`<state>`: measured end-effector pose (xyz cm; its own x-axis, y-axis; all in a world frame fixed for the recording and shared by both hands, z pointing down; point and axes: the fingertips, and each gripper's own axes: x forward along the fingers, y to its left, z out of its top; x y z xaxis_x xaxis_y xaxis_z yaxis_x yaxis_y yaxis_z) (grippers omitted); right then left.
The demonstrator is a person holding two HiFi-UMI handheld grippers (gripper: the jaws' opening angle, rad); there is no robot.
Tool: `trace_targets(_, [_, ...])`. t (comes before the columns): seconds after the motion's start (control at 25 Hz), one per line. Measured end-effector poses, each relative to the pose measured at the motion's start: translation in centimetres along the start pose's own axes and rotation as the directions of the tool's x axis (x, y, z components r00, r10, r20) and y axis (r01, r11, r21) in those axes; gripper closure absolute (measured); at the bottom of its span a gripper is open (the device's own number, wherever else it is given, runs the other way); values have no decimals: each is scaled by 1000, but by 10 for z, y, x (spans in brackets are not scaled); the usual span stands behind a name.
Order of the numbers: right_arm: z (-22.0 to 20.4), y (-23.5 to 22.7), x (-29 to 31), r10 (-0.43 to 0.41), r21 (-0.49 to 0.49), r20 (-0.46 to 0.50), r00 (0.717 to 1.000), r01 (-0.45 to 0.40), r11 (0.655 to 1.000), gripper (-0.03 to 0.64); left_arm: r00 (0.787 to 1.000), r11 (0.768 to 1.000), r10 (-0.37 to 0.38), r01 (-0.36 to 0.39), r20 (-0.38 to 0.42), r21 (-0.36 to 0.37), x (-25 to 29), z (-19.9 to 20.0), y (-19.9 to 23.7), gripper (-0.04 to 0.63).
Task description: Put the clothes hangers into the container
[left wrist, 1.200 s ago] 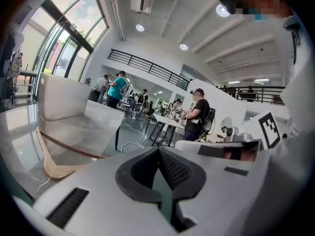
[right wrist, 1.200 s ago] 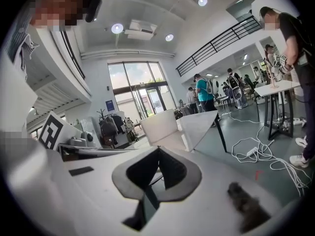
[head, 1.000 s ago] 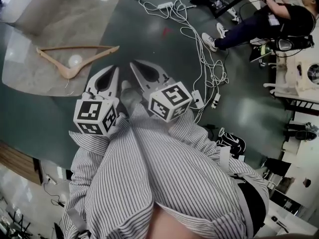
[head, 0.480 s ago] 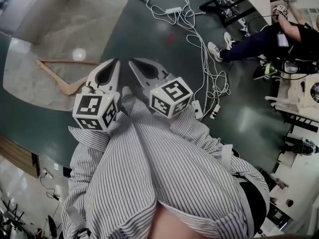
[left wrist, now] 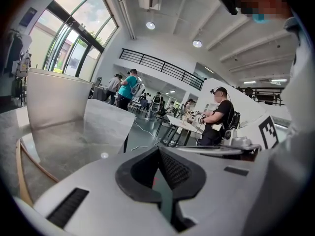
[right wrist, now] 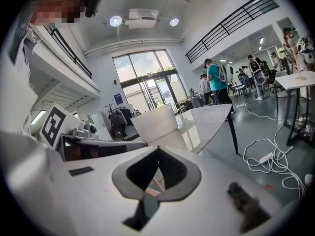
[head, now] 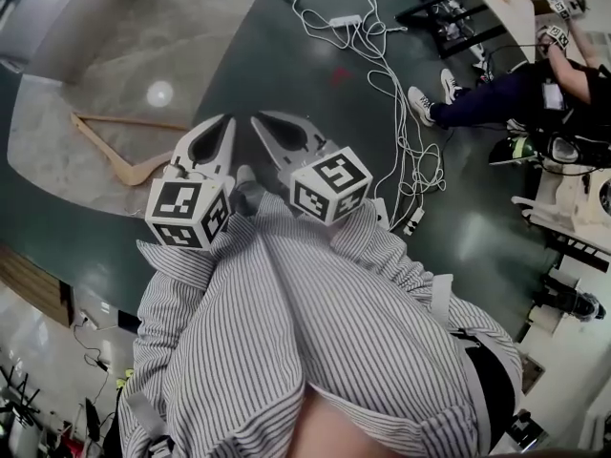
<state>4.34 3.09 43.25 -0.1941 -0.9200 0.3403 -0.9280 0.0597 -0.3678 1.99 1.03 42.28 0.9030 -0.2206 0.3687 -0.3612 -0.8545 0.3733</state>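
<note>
A wooden clothes hanger lies on the marble table at the upper left of the head view. Its right arm runs behind my left gripper. That gripper hangs over the table's near edge, shut and empty. My right gripper is beside it over the dark floor, also shut and empty. In the left gripper view my left gripper has its tips together, with the hanger low left and the white container beyond. In the right gripper view my right gripper faces the container.
White cables and a power strip sprawl over the dark floor ahead and right. A seated person and workbenches fill the right side. More people stand far off by tables. My striped shirt fills the lower head view.
Both grippers have drifted toward the table together and stayed shut. The hanger's right arm, fully visible a second ago, now runs behind the left gripper.
</note>
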Motion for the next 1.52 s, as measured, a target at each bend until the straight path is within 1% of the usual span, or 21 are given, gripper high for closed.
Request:
trace_targets(0.36, [-13, 6, 10, 4, 0, -35, 999, -4, 1000, 602, 999, 1000, -24, 24, -27, 11, -5, -5, 8, 584])
trace_targets(0.64, [-4, 14, 23, -3, -3, -22, 1000, 3, 1000, 601, 998, 999, -31, 32, -47, 27, -14, 0, 22, 585])
trace_targets(0.8, [-5, 19, 30, 0, -1, -31, 1000, 0, 1000, 603, 998, 999, -37, 39, -50, 33, -16, 1, 27, 584])
trace_targets(0.92, [-5, 22, 29, 0, -20, -32, 999, -1, 1000, 603, 998, 999, -39, 41, -56, 36, -17, -1, 28, 584])
trace_targets(1.0, [-6, 21, 31, -4, -33, -36, 999, 3, 999, 603, 997, 998, -34, 38, -76, 51, -16, -5, 30, 584])
trace_targets(1.08, [-10, 19, 33, -3, -17, -45, 999, 3, 1000, 602, 995, 998, -32, 37, -92, 58, -15, -9, 32, 585])
trace_targets(1.2, [-17, 16, 36, -3, 17, -59, 998, 4, 1000, 602, 995, 998, -36, 41, -95, 51, -16, -11, 33, 584])
trace_targets(1.32, [-21, 18, 40, 3, 27, -70, 998, -1, 1000, 603, 993, 997, -44, 49, -111, 51, -19, -15, 40, 585])
trace_targets(1.44, [-23, 22, 43, 12, 35, -76, 997, -10, 999, 603, 991, 998, -31, 39, -130, 55, -23, -21, 50, 584])
trace_targets(1.52, [-24, 23, 46, 16, 34, -81, 997, -13, 999, 603, 990, 999, -28, 33, -136, 40, -25, -24, 57, 585])
